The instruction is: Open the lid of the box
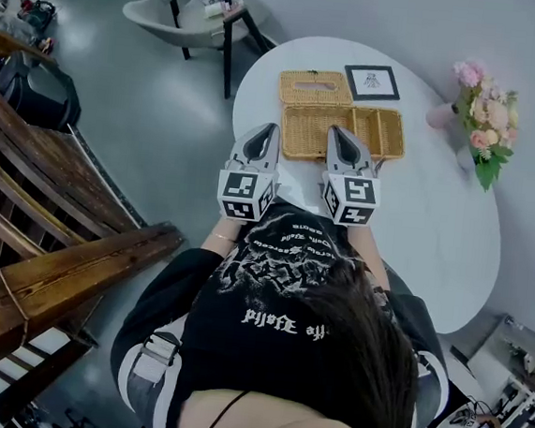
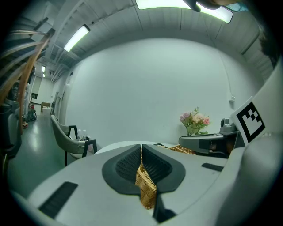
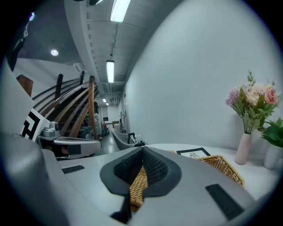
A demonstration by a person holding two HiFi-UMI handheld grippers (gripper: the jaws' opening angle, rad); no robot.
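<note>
An open wicker box (image 1: 384, 135) sits on the white round table (image 1: 436, 225). Its flat wicker lid (image 1: 314, 87) lies opened back behind it. My left gripper (image 1: 267, 129) is at the box's near left corner, shut on a strip of wicker rim (image 2: 146, 187); its jaws (image 2: 141, 151) meet around the strip. My right gripper (image 1: 344, 134) reaches over the near rim and is shut on the wicker edge (image 3: 137, 187), pinched between its pads (image 3: 143, 152). The inside of the box is partly hidden by the right gripper.
A framed picture (image 1: 372, 81) lies behind the box. A pink vase of flowers (image 1: 482, 114) stands at the table's right edge, also in the right gripper view as flowers (image 3: 254, 103). A chair (image 1: 179, 12) and wooden stairs (image 1: 42, 206) are to the left.
</note>
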